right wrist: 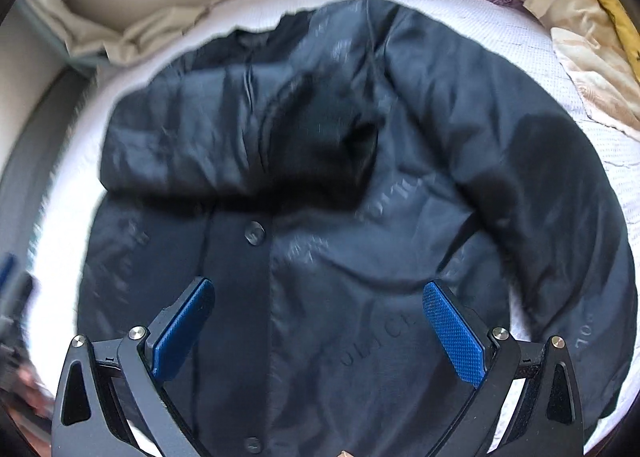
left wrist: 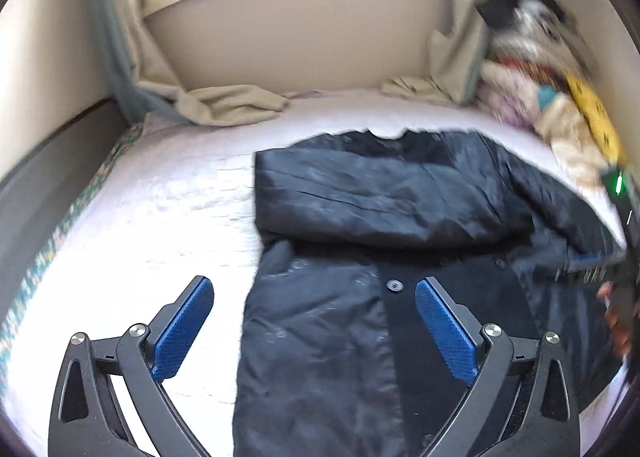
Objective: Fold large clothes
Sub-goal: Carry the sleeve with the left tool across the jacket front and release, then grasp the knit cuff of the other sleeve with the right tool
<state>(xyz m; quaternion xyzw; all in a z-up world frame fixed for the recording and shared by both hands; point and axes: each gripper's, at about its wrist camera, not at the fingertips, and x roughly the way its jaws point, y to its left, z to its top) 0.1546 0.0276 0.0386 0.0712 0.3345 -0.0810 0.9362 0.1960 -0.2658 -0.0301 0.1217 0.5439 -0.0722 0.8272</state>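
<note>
Jaws of both grippers gape above the jacket point(right wrist: 360, 217).

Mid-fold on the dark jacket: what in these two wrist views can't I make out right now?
- Jacket hem: cut off by the bottom edge in both views.
- Lettering on the jacket: right wrist view, blurred and too faint to read.
- Right gripper jaws: left wrist view, motion-blurred at the edge.
- Bedding pile: left wrist view, blurred.

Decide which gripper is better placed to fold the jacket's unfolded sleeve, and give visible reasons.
Probably the right gripper: open, it hangs over the black jacket, with the unfolded sleeve on its side. The left gripper, also open, straddles the opposite edge.
</note>
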